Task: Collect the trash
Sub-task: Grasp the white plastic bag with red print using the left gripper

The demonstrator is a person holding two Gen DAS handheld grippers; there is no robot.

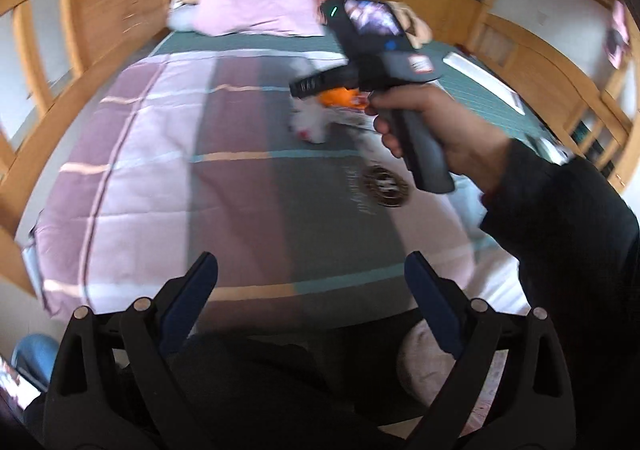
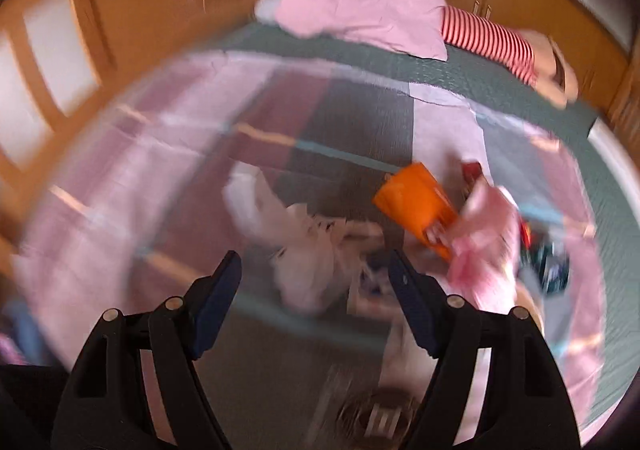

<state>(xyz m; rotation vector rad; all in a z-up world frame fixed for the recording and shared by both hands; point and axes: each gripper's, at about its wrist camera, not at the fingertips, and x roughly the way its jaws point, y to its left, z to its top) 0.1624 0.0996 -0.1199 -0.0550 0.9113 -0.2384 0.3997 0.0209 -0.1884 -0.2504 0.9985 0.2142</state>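
1. Left wrist view is being filled by a bed (image 1: 132,186) under a quilt striped in pink, purple and green, with a pink pillow (image 1: 256,2) lying at the far end.
2. The left gripper (image 1: 312,282) is being held over the near edge of the quilt, its jaws spread wide with nothing between them.
3. The right gripper's body is being carried across the right of this view by a hand (image 1: 436,126) in a dark sleeve (image 1: 560,234); its jaws are hidden here.
4. In the right wrist view, the right gripper (image 2: 316,278) is being pointed down at the trash, its jaws standing apart and empty.
5. White crumpled trash (image 2: 304,250) is lying on the quilt just beyond the right gripper's fingertips.
6. An orange packet (image 2: 416,202) is lying to the right of it, farther off, touching a pink wrapper (image 2: 488,250) at its right.
7. Dark trash (image 2: 552,266) is lying at the far right, too blurred to be told.
8. A round dark emblem (image 1: 384,186) is printed on the quilt near the hand.
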